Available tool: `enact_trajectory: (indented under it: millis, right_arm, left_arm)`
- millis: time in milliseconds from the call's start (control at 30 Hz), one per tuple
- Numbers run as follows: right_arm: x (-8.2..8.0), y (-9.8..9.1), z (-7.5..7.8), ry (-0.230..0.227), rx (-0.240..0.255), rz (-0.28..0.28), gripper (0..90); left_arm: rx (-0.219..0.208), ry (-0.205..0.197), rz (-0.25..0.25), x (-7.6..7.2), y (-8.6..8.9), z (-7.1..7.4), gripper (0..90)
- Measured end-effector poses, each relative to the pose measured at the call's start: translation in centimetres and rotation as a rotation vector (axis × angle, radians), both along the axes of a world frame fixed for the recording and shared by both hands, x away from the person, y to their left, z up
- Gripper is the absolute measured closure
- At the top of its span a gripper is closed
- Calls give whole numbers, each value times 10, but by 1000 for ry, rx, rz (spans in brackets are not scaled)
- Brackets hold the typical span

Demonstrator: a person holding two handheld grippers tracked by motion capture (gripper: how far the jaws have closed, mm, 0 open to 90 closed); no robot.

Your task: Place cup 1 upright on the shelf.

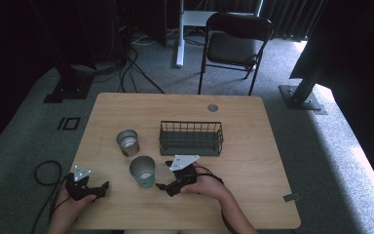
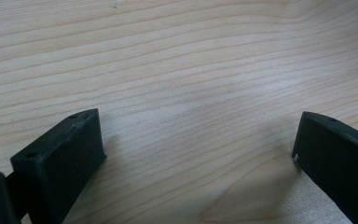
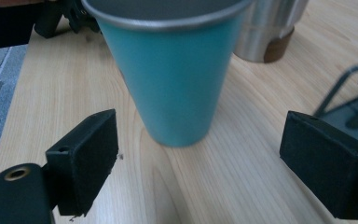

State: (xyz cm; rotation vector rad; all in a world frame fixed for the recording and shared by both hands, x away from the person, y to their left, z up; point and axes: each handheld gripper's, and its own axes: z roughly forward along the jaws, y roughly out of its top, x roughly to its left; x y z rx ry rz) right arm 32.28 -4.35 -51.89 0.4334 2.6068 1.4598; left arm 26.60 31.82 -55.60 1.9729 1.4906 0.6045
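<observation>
High view: the teal cup (image 1: 142, 171) is seen upright near the middle of the table's near edge, with the right gripper (image 1: 161, 186) just beside it and the left gripper (image 1: 103, 187) near the near left corner.
Right gripper state: jaws are spread wide, nothing held; the cup (image 3: 175, 74) stands ahead, between the jaw lines but not yet touched.
Left gripper state: jaws are held wide over bare table (image 2: 182, 70).
Step in hand: a grasp of the teal cup is judged to be under way.
Advice: the jaws should be carried level to mid-wall, centred, then closed gently.
Teal cup: tapered, smooth wall, grey metal rim.
Steel cup (image 1: 127, 142): shiny, brown base, farther from the near edge.
Basket (image 1: 191, 138): dark wire, rectangular, near the table's centre.
</observation>
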Motion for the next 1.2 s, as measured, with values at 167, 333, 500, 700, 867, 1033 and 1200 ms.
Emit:
enact_trajectory:
  millis: [167,333,500,700,867,1033,1200]
  right_arm:
    - [0,9,1,-2,7,19,111]
    - [0,21,2,-5,24,36,111]
    - [1,27,2,-12,31,48,111]
    - [2,34,2,-10,51,50,111]
    - [3,40,1,-11,74,55,111]
    - [5,43,-1,-1,95,46,111]
    - [9,47,0,6,125,36,110]
  left_arm:
    - [0,0,0,0,0,0,24]
    - [0,0,0,0,0,0,24]
    - [0,0,0,0,0,0,25]
    - [-1,0,0,0,0,0,25]
    - [0,0,0,0,0,0,24]
    - [0,0,0,0,0,0,24]
    - [-2,-1,2,0,0,0,25]
